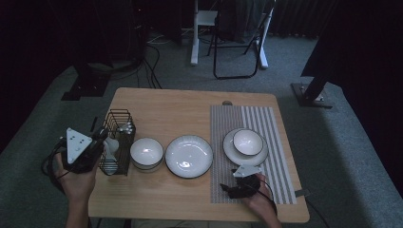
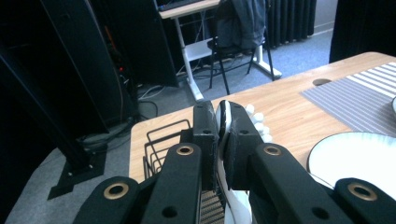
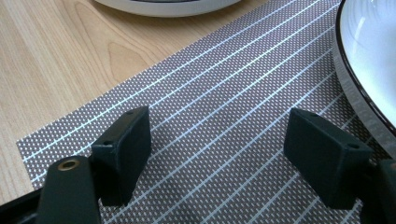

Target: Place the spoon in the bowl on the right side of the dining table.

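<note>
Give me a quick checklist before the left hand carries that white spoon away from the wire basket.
1. Left gripper clamped on the white spoon: ok.
2. Spoon fully clear of the wire basket: cannot tell.
3. Right gripper empty, jaws wide over the striped placemat: ok.
4. Bare space on the placemat beside the plate with its bowl: ok.
5. Small bowl and large plate lie along the way: not ok, lift over.

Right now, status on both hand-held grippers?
Left hand-held gripper shut on white spoon above wire basket. Right hand-held gripper open, empty, over placemat.
</note>
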